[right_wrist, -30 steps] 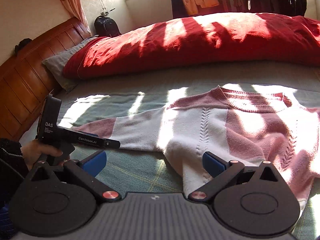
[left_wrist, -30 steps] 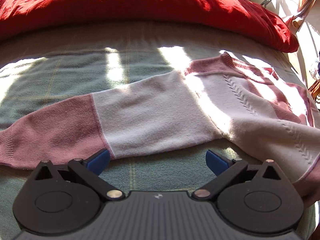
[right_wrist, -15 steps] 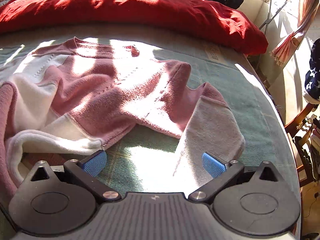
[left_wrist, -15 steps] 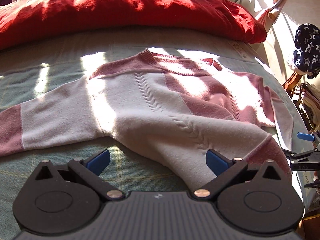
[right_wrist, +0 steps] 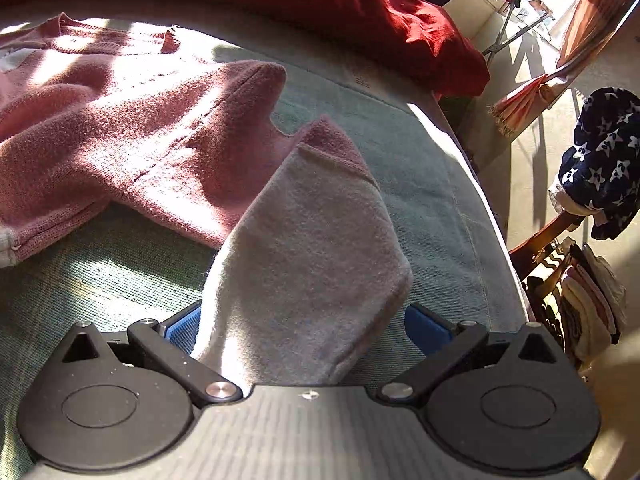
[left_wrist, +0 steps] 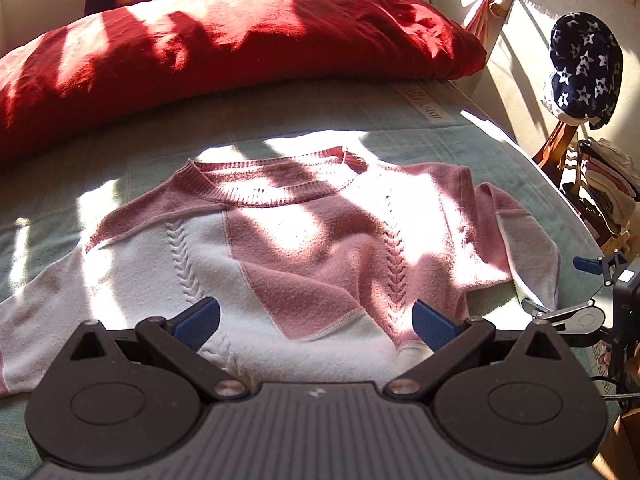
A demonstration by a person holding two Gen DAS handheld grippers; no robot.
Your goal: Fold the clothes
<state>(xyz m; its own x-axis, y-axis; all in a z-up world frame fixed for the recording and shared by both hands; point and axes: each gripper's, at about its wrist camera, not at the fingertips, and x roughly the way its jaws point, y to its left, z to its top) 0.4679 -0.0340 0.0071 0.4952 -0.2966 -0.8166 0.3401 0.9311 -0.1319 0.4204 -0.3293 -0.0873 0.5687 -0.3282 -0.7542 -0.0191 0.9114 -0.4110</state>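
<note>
Right gripper (right_wrist: 302,326) spread wide, the sweater's pale sleeve (right_wrist: 312,256) lying between its jaws, unpinched. Left gripper (left_wrist: 316,318) also wide open, over the sweater (left_wrist: 280,240) on the bed (left_wrist: 320,120); red duvet (left_wrist: 220,48) beyond.

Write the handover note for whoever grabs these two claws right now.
Left claw: open, empty, over the lower front of the sweater.
Right claw: open, straddling the grey sleeve end; not gripping it.
The sweater lies front up on the green bed cover, neckline toward the red duvet. One sleeve stretches out flat to the left; the other is bunched near the bed's right edge.
Done: sweater spread, no fold made.
Left: probably close on the right sleeve, fold both sleeves in, then fold the body.
</note>
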